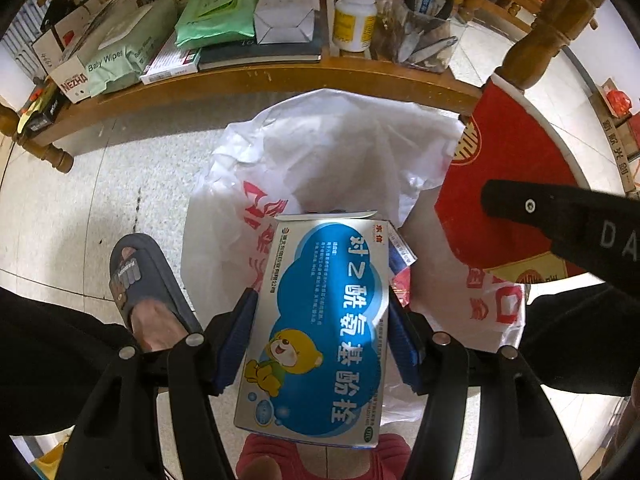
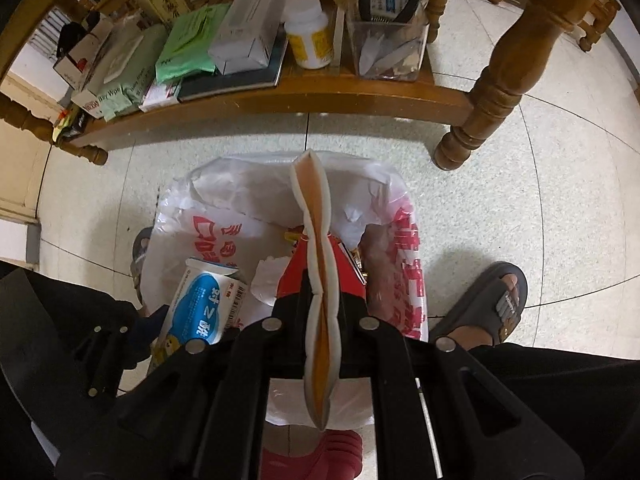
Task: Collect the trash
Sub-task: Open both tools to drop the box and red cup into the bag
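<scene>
My left gripper [image 1: 322,316] is shut on a blue and white medicine box [image 1: 320,332] with a cartoon bear, held above the open white plastic trash bag [image 1: 332,152] with red print. The box also shows in the right wrist view [image 2: 200,312] at the bag's left rim. My right gripper [image 2: 320,300] is shut on a flattened red paper bowl [image 2: 318,276], seen edge-on with white rims, over the same bag [image 2: 240,200]. In the left wrist view the bowl [image 1: 512,184] is a red disc at the right, with the right gripper's black finger [image 1: 560,216] across it.
A low wooden shelf [image 1: 260,80] stands behind the bag, holding wipes packs, boxes, a white pill bottle [image 1: 354,18] and a clear container. A turned table leg [image 2: 488,88] stands at the right. The person's slippered feet [image 1: 148,292] [image 2: 484,308] flank the bag on the tiled floor.
</scene>
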Motion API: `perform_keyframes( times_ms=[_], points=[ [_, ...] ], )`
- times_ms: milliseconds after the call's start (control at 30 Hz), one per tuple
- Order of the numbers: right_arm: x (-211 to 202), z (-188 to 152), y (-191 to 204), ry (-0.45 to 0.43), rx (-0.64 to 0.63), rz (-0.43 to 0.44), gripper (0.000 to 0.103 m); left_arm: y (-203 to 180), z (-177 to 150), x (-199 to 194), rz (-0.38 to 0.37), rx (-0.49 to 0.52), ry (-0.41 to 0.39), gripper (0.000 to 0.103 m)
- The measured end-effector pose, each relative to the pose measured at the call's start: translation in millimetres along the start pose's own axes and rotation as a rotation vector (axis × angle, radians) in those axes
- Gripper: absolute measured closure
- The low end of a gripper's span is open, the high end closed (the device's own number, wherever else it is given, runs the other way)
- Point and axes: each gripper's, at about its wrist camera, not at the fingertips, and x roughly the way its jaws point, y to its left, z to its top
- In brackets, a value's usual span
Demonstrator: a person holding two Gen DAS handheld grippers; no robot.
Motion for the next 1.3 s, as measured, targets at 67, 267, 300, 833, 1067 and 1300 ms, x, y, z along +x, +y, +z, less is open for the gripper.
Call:
perform_keyframes(
  times_ms=[67,267,300,833,1067,1300],
  points=[
    [4.1,0.7,1.0,0.006,-0.004,-0.006,0.095,-0.4,1.4,1.1,-0.016,-0.007,0.0,0.043],
    [9.8,1.7,1.6,0.018,-0.007,-0.015,0.094,-4.9,0.4,1.0,-0.021,0.013,-0.006,0.042],
    [10.4,1.7,1.9,0.019,-0.006,-0.017,0.083,-4.4,0.3,0.8,-0.018,0.012,-0.006,0.042],
    [2.8,4.4,1.2,-0.018,0.02,-0.032,0.027,1.4,4.4,-7.4,-0.021,-0.017,-0.033,0.007],
    [-3.4,3.7,-0.7,-0.029,0.04,-0.025,0.027,3.2,6.1,-13.1,-0.024,-0.029,-0.053,0.007],
    [-19.0,5.7,0.2,-0.051,0.04,-0.022,0.027,6.4,8.2,-19.6,-0.04,-0.053,-0.066,0.007]
  ],
)
